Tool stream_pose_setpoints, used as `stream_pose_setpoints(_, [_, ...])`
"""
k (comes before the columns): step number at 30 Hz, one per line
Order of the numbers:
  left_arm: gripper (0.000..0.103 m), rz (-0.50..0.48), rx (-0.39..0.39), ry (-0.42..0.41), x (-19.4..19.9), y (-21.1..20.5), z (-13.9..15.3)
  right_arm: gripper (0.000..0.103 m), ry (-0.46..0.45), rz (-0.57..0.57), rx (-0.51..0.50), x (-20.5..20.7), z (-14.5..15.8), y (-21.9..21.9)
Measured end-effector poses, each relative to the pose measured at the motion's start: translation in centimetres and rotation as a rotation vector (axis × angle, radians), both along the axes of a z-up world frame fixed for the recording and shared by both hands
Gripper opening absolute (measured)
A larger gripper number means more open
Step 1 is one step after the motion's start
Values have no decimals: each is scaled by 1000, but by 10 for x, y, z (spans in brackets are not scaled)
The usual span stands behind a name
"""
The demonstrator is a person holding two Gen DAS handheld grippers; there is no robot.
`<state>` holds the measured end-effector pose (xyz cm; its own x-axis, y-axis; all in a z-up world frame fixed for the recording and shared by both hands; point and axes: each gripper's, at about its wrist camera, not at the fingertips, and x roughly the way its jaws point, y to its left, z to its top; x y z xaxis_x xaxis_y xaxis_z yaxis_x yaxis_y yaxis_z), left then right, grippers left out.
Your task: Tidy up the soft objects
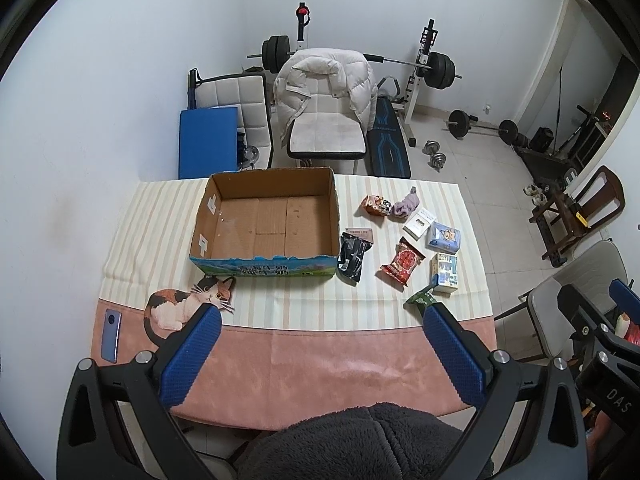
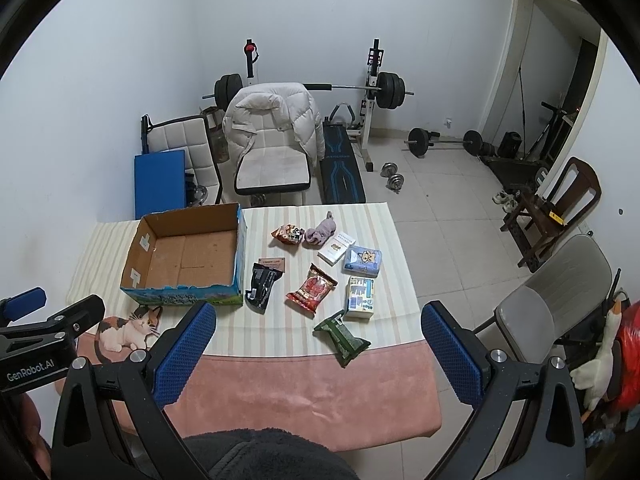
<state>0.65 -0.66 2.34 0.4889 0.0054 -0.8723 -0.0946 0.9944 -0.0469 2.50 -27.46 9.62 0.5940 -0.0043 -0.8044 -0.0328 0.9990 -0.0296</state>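
Observation:
An open empty cardboard box (image 1: 272, 224) (image 2: 188, 256) stands on the striped cloth. To its right lie a black packet (image 1: 352, 258) (image 2: 262, 286), a red snack bag (image 1: 402, 264) (image 2: 312, 288), a green packet (image 2: 340, 338), an orange snack bag (image 1: 375, 205) (image 2: 287, 235), a purple sock (image 1: 406, 204) (image 2: 320, 233), a blue tissue pack (image 1: 443, 237) (image 2: 362, 261) and two small boxes (image 1: 444, 274) (image 2: 360, 298). My left gripper (image 1: 322, 314) is open and empty, held above the near table edge. My right gripper (image 2: 318, 312) is open and empty, near the green packet.
A phone (image 1: 110, 334) lies at the table's left near edge beside a cat picture (image 1: 188, 304). White chairs (image 1: 326, 120), a weight bench and barbells stand behind the table. A grey chair (image 2: 556, 296) stands to the right.

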Motion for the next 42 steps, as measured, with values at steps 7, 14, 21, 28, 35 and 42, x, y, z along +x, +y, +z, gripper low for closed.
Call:
stream_pose_setpoints(7, [103,1,-1,-6,0,1,0,103,-6,4,0,2,10,0])
stream_pose_setpoints(14, [103,0,0,-8,0,2,0,103,-8,4,0,2,10,2])
stream_pose_setpoints(21, [103,-1,2,-8,-2,2,-2,103,-7,5,0,1,9,2])
stream_pose_setpoints(28, [103,-5,1,-6,-2,5,-5,103,-3,2,-3,3,6,3])
stream_pose_setpoints(35, [103,-4,-1,-5,-1,4,-5,103,-3,2,-2,2,6,3])
stream_pose_setpoints(42, [103,-3,2,-7,-2,3,-5,103,0,3,0,2,3,3])
